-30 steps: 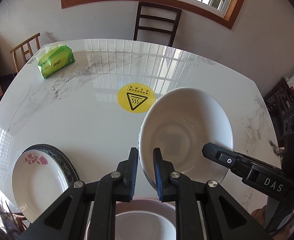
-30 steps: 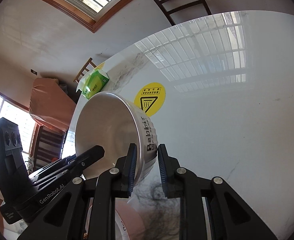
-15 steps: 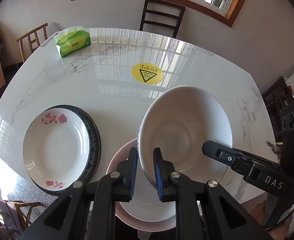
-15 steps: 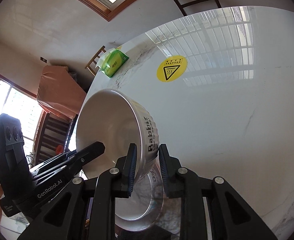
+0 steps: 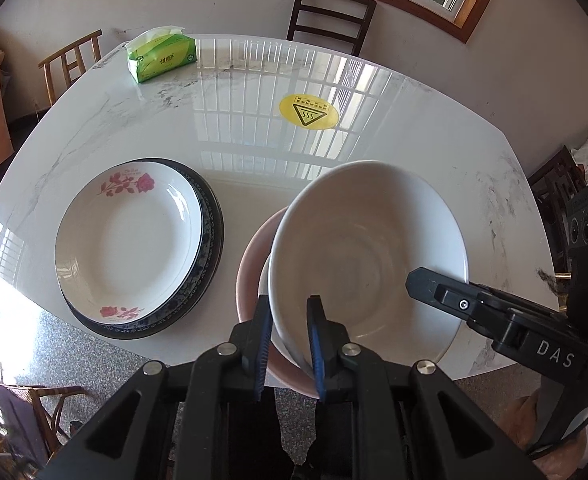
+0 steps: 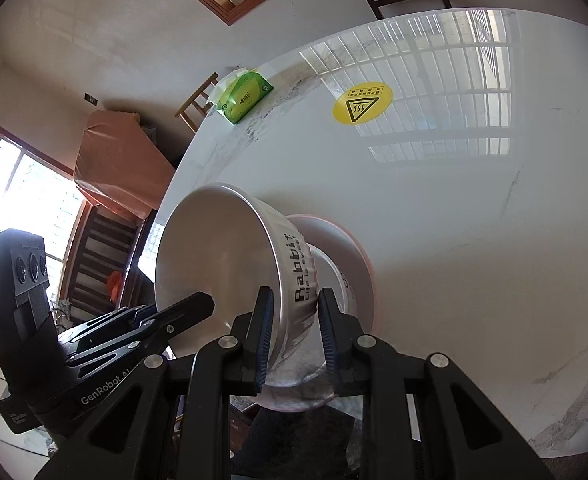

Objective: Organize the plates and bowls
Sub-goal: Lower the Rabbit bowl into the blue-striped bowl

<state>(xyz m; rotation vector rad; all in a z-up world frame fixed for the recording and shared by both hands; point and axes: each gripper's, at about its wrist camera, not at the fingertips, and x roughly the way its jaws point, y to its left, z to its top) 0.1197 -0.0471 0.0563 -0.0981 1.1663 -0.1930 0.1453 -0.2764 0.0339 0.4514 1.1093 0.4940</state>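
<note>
A large white bowl (image 5: 368,256) with "Rabbit" lettering (image 6: 230,268) is held tilted above the table. My left gripper (image 5: 288,336) is shut on its near rim. My right gripper (image 6: 292,332) is shut on the opposite rim and shows in the left wrist view (image 5: 438,284). Under the bowl a pink bowl (image 5: 252,264) sits on the table with a white bowl nested in it (image 6: 334,256). A white rose-patterned plate (image 5: 128,240) lies on a dark-rimmed plate (image 5: 210,220) to the left.
The white marble table (image 5: 254,92) carries a yellow hot-surface sticker (image 5: 308,111) near its middle and a green tissue pack (image 5: 162,56) at the far left. Chairs (image 5: 330,12) stand around the table. The near table edge runs just under the pink bowl.
Both grippers have risen and pulled back with the white bowl. The plate stack and the pink bowl underneath have come fully into view.
</note>
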